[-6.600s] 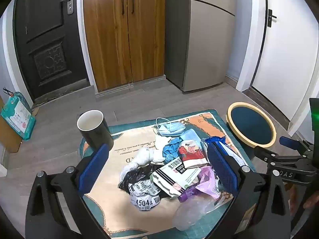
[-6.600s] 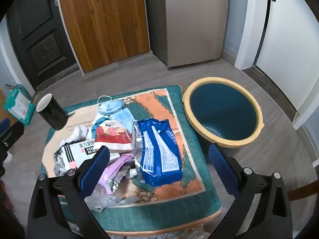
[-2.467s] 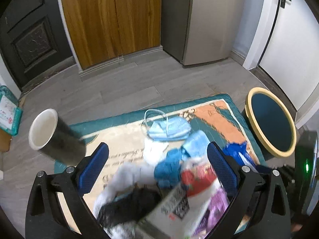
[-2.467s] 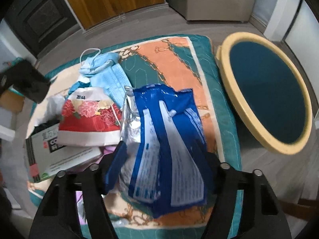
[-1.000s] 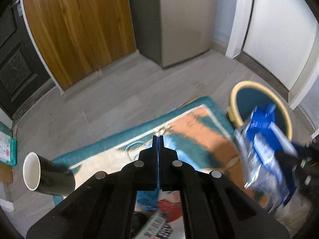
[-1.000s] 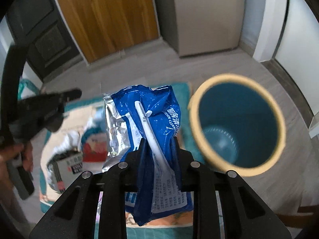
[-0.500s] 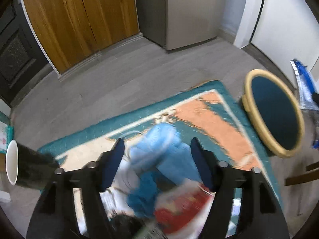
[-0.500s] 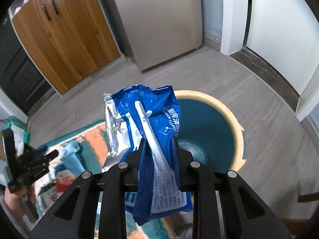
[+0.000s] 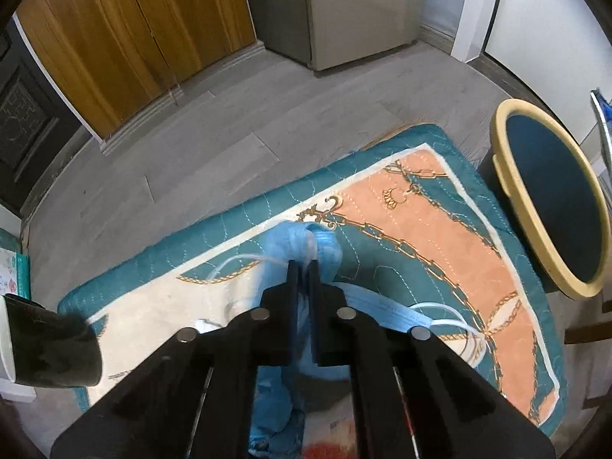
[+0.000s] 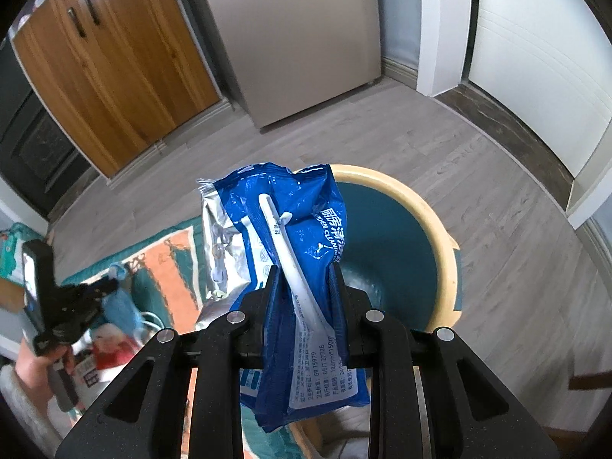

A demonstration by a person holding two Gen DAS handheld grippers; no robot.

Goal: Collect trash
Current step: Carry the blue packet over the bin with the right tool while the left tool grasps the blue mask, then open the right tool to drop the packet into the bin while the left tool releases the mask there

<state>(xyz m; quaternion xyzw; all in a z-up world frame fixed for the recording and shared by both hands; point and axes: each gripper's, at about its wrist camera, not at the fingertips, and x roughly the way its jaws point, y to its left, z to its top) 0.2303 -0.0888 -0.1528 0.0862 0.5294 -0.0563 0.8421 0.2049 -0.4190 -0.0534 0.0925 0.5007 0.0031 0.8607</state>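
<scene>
Right gripper (image 10: 306,279) clamped on blue wipes packet (image 10: 290,229) above bin (image 10: 440,229): release over its middle. Left gripper (image 9: 303,267) pinches face mask (image 9: 306,241).

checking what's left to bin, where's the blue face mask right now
In the left wrist view the blue face mask sits mid-frame, pinched in the left gripper above the patterned mat, with the yellow-rimmed bin off to the right.

We're in a home, an entry hall by the look of it: grey plank floor (image 10: 478,199), wooden cupboard (image 10: 114,76), tall fridge (image 10: 290,38), white door (image 10: 535,57), and a patterned mat (image 9: 440,229) on the floor.
</scene>
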